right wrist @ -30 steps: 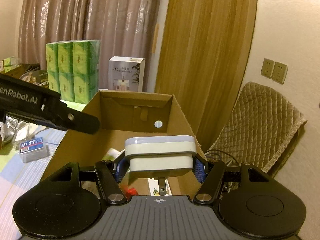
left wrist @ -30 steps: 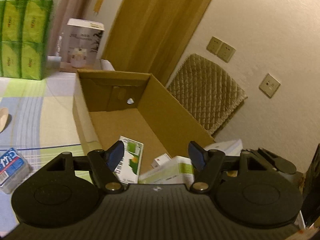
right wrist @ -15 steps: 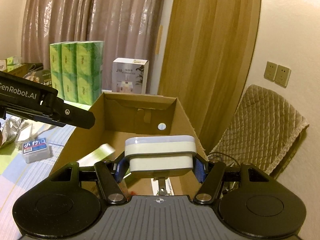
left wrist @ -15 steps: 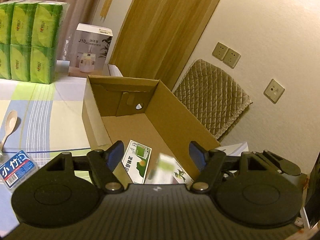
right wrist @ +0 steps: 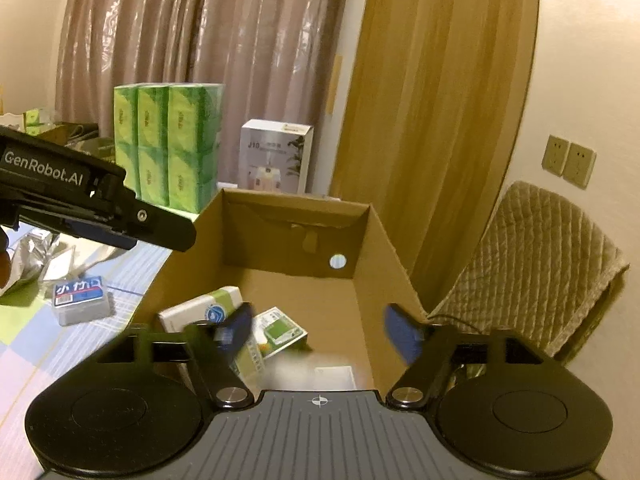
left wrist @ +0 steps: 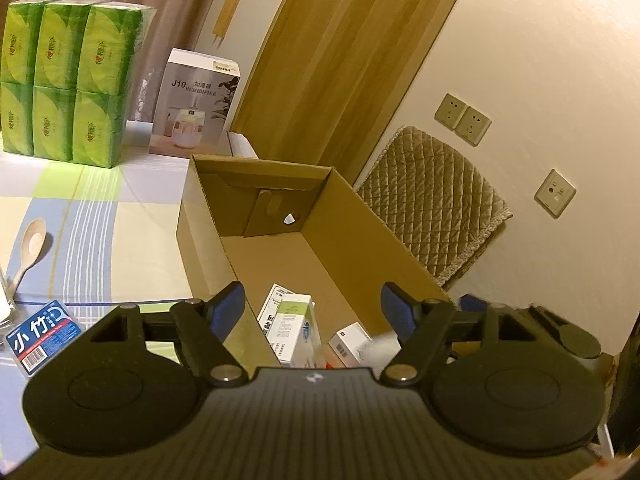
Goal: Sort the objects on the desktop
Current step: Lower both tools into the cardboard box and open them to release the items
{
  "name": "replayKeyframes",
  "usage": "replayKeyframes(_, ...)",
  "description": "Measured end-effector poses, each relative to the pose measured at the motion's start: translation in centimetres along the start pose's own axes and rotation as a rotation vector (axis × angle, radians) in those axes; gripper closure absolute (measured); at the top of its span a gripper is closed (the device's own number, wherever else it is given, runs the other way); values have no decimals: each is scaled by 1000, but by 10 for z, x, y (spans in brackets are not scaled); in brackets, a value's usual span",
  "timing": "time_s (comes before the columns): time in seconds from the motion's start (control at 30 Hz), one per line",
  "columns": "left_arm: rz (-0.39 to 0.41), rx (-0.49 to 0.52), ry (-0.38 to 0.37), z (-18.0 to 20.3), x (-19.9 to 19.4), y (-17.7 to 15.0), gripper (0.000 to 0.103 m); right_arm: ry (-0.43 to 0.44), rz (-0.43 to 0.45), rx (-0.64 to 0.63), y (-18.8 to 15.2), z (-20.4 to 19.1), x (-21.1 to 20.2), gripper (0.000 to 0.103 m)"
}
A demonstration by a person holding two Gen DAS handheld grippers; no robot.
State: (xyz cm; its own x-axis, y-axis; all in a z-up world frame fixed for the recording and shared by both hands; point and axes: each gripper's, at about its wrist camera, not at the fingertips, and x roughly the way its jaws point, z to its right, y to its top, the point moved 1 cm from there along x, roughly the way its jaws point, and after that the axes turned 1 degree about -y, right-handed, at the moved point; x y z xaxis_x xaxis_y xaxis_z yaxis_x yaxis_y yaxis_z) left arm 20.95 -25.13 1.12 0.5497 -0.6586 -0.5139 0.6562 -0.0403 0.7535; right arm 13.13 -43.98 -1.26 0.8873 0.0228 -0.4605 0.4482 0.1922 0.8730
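Note:
An open cardboard box (left wrist: pixel 360 216) (right wrist: pixel 384 248) stands on the table with several small packages at its near end. My left gripper (left wrist: pixel 312 304) is open and empty over the box's near left corner, above a white-and-green carton (left wrist: pixel 294 328) (right wrist: pixel 204 308). My right gripper (right wrist: pixel 320 324) is open over the near end of the box. Below it lies a blurred white block (right wrist: pixel 334 376) on the box floor, beside a green-printed flat pack (right wrist: pixel 280 328). The left gripper (right wrist: pixel 176 236) shows from the side at the box's left wall.
A blue-labelled pack (left wrist: pixel 40 336) (right wrist: pixel 80 296) and a wooden spoon (left wrist: pixel 30 248) lie on the checked cloth left of the box. Green tissue packs (left wrist: pixel 68 80) and a humidifier carton (left wrist: pixel 196 104) stand behind. A quilted chair (right wrist: pixel 540 264) is at the right.
My right gripper has opened and let go of the white block, which has dropped into the box. A white-and-green carton has landed in the box, and the left gripper has pulled back, still open.

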Motion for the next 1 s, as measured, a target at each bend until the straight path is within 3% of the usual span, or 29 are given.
replayKeyframes(1.0, 3, 23, 53, -19, -20, -1, 29, 13, -48, 35, -8, -5, -16, 19)
